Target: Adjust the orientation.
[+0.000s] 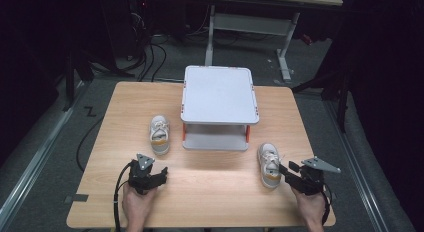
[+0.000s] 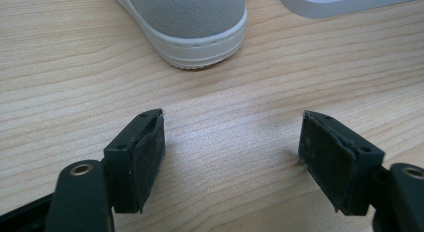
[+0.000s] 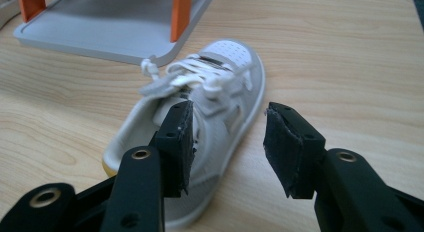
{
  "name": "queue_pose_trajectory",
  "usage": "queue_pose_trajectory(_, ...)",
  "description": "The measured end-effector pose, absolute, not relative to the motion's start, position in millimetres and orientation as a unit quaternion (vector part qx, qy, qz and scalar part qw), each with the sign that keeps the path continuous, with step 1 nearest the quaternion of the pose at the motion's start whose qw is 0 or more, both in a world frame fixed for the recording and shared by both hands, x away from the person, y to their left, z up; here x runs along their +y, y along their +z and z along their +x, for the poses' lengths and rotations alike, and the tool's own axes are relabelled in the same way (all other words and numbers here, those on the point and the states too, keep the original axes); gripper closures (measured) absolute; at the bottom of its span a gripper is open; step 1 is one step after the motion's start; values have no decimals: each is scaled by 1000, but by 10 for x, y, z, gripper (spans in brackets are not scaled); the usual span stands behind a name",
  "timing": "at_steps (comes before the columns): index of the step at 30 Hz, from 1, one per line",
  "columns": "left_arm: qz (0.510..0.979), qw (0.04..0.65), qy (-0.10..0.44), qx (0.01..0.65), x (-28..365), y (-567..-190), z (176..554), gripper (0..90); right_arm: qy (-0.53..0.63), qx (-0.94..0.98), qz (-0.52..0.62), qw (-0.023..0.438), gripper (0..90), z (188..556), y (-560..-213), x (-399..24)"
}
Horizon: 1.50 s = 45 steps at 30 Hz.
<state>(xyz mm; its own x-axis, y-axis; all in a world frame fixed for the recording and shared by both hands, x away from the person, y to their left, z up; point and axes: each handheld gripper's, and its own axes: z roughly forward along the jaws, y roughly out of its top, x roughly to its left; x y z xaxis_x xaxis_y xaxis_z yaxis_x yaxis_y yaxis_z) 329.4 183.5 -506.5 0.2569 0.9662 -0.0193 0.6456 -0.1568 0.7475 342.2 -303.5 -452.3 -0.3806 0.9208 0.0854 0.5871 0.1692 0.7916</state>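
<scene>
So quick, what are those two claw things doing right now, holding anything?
Left gripper: open, holding nothing, short of the left shoe.
Right gripper: open, jaws around the right shoe without pressing on it.

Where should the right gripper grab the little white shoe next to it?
Probably the side wall beside the opening of the small white lace-up sneaker, coming from above and behind the heel. The shoe lies flat on the wooden table, opening upward, so one of the right gripper's jaws can slip inside and one outside. They hover apart, not yet pressing.
</scene>
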Motion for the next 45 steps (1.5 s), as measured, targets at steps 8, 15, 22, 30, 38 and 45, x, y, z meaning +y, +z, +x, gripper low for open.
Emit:
queue_pose_trajectory(8, 721, 331, 242, 559, 1837, -5065, 3294, 269, 350, 754, 515, 212, 596, 3620, -4588, -2879)
queue_pose_trajectory(15, 723, 328, 243, 558, 1831, -5064, 3292, 267, 342, 753, 508, 240, 724, 3576, -4565, -2833)
queue_pose_trajectory(22, 723, 328, 243, 558, 1830, -5064, 3292, 267, 332, 748, 508, 269, 793, 3536, -4552, -2791)
queue_pose_trajectory(30, 723, 329, 243, 557, 1830, -5064, 3292, 267, 339, 739, 514, 273, 813, 3495, -4512, -2824)
queue_pose_trajectory(38, 723, 328, 243, 557, 1829, -5064, 3292, 267, 359, 757, 477, 266, 813, 3287, -4385, -2598)
queue_pose_trajectory(45, 723, 327, 243, 557, 1828, -5064, 3291, 267, 366, 780, 441, 250, 812, 3154, -4362, -2216)
